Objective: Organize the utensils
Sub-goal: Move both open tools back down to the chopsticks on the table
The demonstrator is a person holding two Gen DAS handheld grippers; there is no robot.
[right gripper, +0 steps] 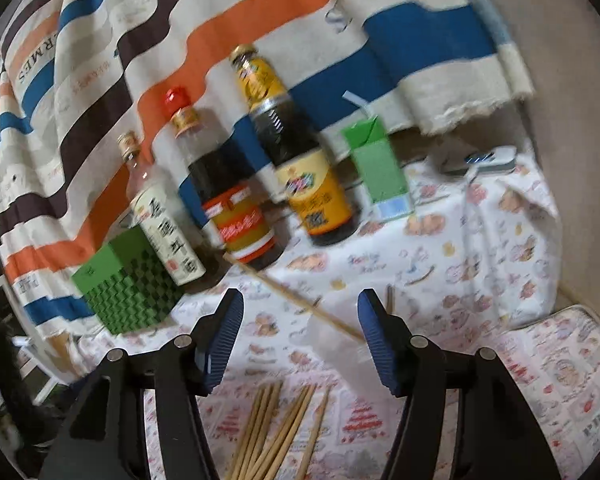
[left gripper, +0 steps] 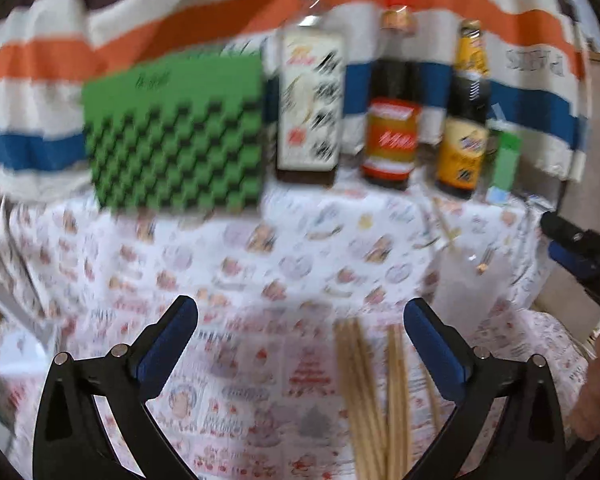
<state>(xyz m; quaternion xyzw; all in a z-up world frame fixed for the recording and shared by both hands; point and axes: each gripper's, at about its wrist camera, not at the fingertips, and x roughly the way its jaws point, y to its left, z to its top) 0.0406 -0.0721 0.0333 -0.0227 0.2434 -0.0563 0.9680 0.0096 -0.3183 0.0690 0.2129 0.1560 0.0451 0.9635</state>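
The chopsticks [left gripper: 374, 400] lie loose on the tablecloth [left gripper: 260, 272] at about five o'clock, inside the wide, empty left gripper [left gripper: 300, 344], while the right gripper [right gripper: 300, 340] is half open and empty; they look light, stiff and slippery, so grip the bundle mid-length.

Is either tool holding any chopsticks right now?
No. The left tool and right tool are both open and empty; the chopsticks lie loose on the tablecloth.
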